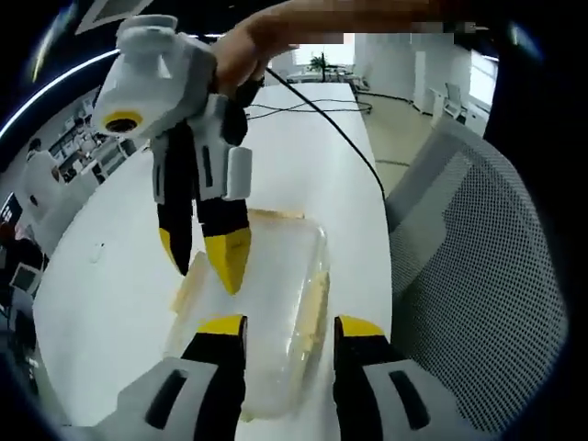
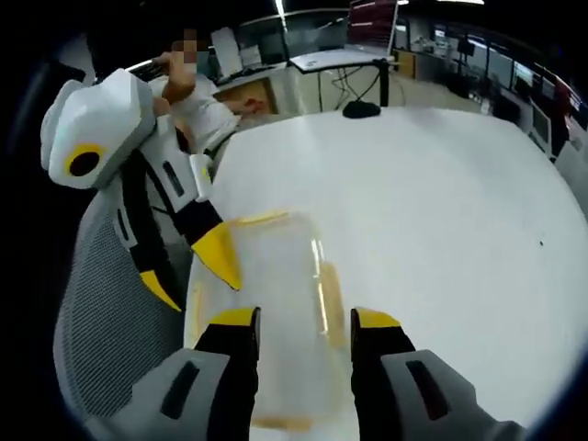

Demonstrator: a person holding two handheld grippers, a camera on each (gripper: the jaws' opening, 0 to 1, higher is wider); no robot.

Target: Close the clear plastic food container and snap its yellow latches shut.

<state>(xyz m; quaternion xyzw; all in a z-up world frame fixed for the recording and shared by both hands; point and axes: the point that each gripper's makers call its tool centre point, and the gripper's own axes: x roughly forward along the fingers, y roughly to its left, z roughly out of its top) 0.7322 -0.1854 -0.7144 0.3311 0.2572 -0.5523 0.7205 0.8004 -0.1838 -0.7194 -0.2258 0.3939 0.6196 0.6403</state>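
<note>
The clear container (image 1: 266,303), lid on, lies on the white desk (image 1: 303,156) at its edge beside a mesh chair (image 1: 478,276), its long axis running away from the left tool (image 1: 289,329). Both tools stand spread: the left straddles the container's near end, and the right tool (image 2: 303,320) hangs over it from the opposite end, so both sit equally close to the yellow latches (image 1: 317,299).

White claw (image 1: 204,262) housings, black jaws, yellow tips

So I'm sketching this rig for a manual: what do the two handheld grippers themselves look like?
Both match: the left gripper and the right gripper have grey-white moulded plastic bodies, black jaws ending in yellow tips, and black slots on the jaw housings. A thin black cable trails from the right gripper across the white table.
</note>
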